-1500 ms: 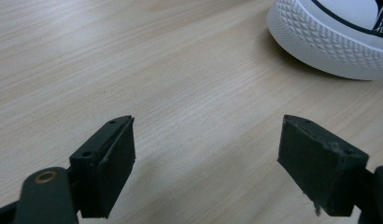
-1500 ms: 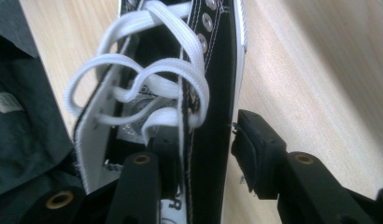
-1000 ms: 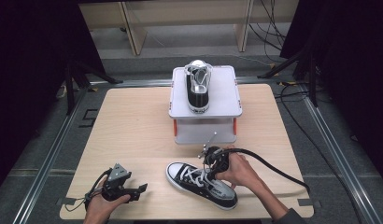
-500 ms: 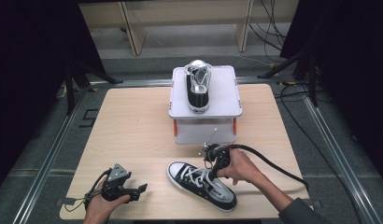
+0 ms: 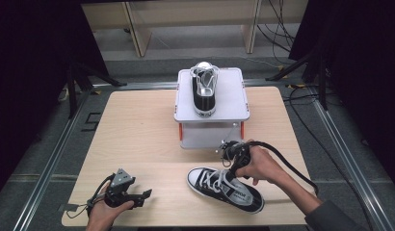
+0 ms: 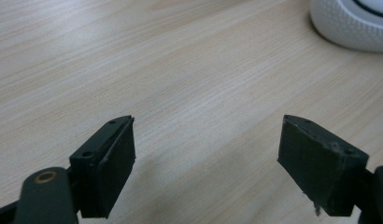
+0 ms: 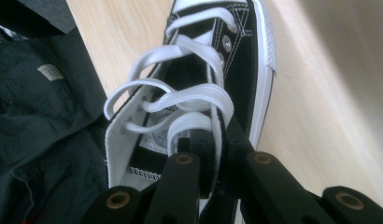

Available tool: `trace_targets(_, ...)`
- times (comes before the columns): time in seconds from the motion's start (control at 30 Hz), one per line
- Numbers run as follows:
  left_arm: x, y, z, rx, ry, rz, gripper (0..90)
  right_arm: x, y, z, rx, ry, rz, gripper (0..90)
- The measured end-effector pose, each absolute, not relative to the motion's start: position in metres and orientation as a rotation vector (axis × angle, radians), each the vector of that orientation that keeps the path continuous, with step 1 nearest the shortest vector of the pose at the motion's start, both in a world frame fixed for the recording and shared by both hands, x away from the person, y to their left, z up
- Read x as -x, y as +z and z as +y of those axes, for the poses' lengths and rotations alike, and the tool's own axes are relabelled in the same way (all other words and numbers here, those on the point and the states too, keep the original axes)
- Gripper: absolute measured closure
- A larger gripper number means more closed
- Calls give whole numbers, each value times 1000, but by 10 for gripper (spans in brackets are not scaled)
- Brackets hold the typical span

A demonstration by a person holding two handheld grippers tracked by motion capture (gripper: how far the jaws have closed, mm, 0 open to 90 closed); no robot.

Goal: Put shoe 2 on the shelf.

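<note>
While left gripper [image 6: 206, 154] hovers jaws apart over bare table [image 5: 138, 125] — right gripper [image 7: 217, 140] clamps lace [image 7: 199, 100] of sneaker [image 5: 227, 188] near front edge.

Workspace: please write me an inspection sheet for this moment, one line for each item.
Surface: light wooden table, bare in the middle.
Job's things: one black sneaker lying near the front edge; second sneaker on the white stand.
Clutter: nothing seen.
Grippers: left gripper open over bare wood; right gripper shut on the near sneaker's white lace.
Cables: black cable trailing from the right gripper.
Surroundings: dark curtains, wooden furniture legs, floor cables beyond.
</note>
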State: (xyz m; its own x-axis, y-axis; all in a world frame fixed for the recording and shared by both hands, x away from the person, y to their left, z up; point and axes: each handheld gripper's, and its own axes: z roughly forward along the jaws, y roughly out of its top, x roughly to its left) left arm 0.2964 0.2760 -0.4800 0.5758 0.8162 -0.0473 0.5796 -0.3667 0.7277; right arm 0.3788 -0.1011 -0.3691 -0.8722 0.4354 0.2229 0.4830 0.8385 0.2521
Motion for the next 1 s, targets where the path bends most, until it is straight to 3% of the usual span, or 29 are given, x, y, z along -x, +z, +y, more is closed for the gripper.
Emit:
trace_targets(0.5, -296, -481, 276, -2079, 414, 1132, 184, -369, -293, -146, 841, -503, -2892, 874)
trace_targets(1.0, -296, -481, 276, -2075, 418, 1129, 184, -357, -225, -155, 817, -536, -2966, 874)
